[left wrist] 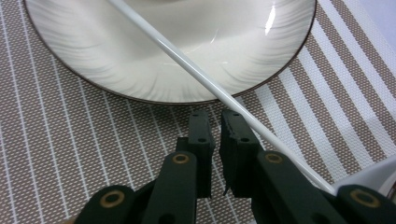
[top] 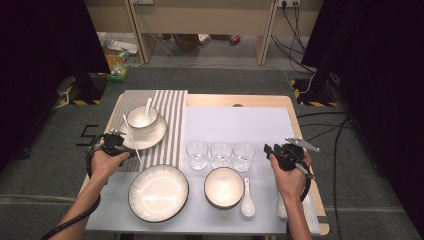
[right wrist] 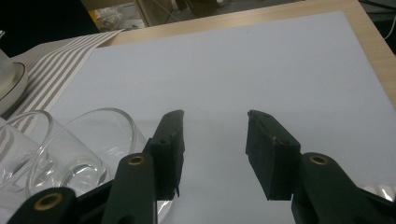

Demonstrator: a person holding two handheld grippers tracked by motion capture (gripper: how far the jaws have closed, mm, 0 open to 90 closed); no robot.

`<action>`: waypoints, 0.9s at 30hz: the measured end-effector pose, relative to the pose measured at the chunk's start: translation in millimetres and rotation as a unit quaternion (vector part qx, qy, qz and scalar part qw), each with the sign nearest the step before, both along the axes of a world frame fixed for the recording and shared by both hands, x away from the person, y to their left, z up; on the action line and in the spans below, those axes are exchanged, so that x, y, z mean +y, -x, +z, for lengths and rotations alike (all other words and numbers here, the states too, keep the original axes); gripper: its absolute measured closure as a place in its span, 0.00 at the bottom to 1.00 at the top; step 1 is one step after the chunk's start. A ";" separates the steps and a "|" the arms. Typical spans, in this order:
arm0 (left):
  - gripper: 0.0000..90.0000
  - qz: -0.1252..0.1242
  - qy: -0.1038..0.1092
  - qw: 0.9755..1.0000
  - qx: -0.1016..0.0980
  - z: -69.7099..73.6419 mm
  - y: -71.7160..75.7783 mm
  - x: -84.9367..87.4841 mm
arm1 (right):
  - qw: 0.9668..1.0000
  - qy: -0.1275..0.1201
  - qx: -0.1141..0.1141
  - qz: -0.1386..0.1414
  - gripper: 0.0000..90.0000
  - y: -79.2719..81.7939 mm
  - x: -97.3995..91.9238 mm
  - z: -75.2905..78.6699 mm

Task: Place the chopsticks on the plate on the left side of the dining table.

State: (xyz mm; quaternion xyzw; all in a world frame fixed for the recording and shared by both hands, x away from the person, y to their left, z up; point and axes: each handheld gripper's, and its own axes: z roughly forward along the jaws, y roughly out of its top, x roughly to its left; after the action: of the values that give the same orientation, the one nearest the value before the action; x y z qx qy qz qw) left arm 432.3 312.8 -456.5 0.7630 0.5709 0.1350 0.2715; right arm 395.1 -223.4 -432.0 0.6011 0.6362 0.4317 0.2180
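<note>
Left hand-held gripper (left wrist: 215, 122) shut over the striped mat (left wrist: 70, 140), white stick (left wrist: 196, 74) seemingly just beside its jaws, not held, right hand-held gripper (right wrist: 214, 140) stood wide open, empty, near the glasses (right wrist: 79, 154).

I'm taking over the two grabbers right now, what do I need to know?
Left gripper: jaws shut, nothing between them, low over the striped mat.
Right gripper: jaws open and empty, above the white sheet beside the glasses.
White stick: slants across the plate's rim, running past the left gripper's jaws on the outside.
Done: stick not gripped yet.
Left: probably reopen, take the stick.
</note>
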 end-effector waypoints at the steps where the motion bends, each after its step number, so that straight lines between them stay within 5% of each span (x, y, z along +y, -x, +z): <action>1: 0.91 -0.003 0.001 1.000 0.000 0.3 0.1 -1.4 | 1.000 -0.001 0.000 -0.001 0.63 0.1 -0.1 -0.1; 12: 0.86 -0.007 0.017 1.000 -0.012 -1.0 3.2 -1.7 | 1.000 0.000 0.000 -0.003 0.63 0.6 -1.9 -0.2; 20: 0.64 -0.011 0.023 0.998 -0.061 5.5 19.8 12.0 | 1.000 0.004 0.006 -0.008 0.63 0.5 -3.5 0.2; 22: 0.58 -0.019 0.022 0.996 -0.090 4.4 24.3 16.9 | 1.000 0.008 0.007 -0.007 0.63 0.3 -4.9 0.7; 23: 0.56 -0.055 0.019 0.992 -0.112 3.4 23.0 23.2 | 1.000 0.008 0.007 -0.008 0.63 0.2 -5.7 0.8; 24: 0.54 -0.016 0.032 0.994 -0.101 3.0 30.6 22.1 | 1.000 0.009 0.007 -0.009 0.63 0.0 -6.6 1.1; 27: 0.47 0.007 0.047 0.993 -0.111 1.0 42.0 27.6 | 1.000 0.013 0.013 -0.012 0.63 0.0 -8.5 2.8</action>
State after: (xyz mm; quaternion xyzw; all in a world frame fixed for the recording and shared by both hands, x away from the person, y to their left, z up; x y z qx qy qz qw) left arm 390.3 340.4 -455.5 0.7259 0.5480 0.1933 0.3679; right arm 395.2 -231.9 -429.2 0.6111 0.6372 0.4134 0.2227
